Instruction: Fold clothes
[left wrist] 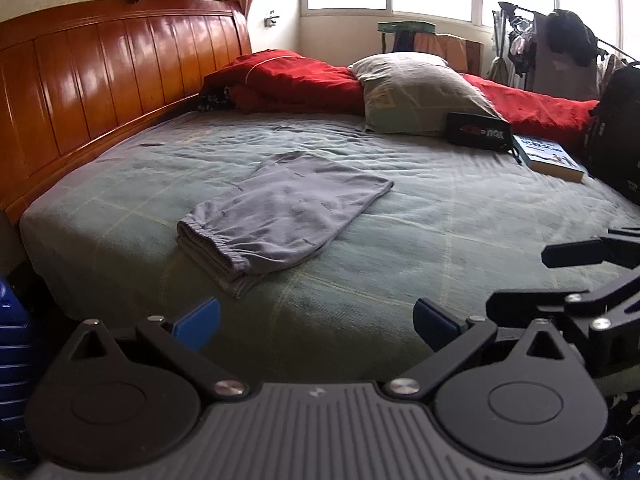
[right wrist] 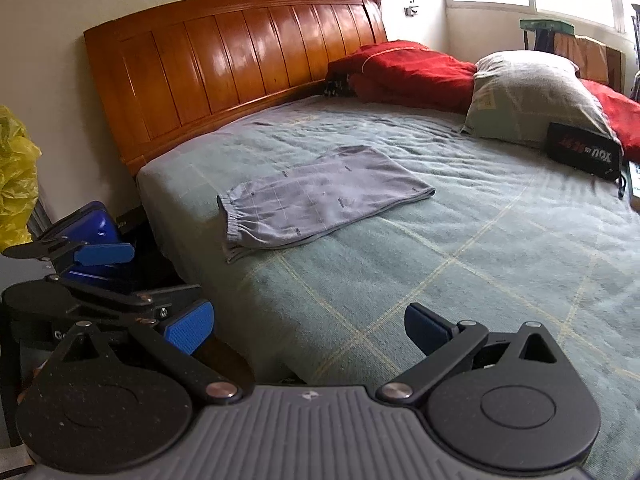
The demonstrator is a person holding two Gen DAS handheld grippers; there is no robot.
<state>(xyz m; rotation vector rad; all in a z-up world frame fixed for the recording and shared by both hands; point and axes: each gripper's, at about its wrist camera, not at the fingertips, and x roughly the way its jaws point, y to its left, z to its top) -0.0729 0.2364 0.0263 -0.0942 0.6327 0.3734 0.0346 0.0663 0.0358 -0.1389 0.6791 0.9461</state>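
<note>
The left gripper [left wrist: 316, 322] hangs over the near edge of the bed with its blue-padded fingers [left wrist: 198, 322] spread wide and nothing between them. The right gripper [right wrist: 308, 326] is just beside it, also spread and empty, above the bed's near corner. Ahead of both, the grey trousers [left wrist: 280, 210] lie folded flat on the green bedspread [left wrist: 460, 216], well apart from either gripper, the elastic cuff end toward the wooden headboard [left wrist: 100, 80] side of the mattress. Farther back a grey pillow [left wrist: 416, 92] leans on a red blanket [left wrist: 296, 80]. A black pouch [left wrist: 478, 133] rests against the pillow, with a book [left wrist: 550, 158] just beside it.
</note>
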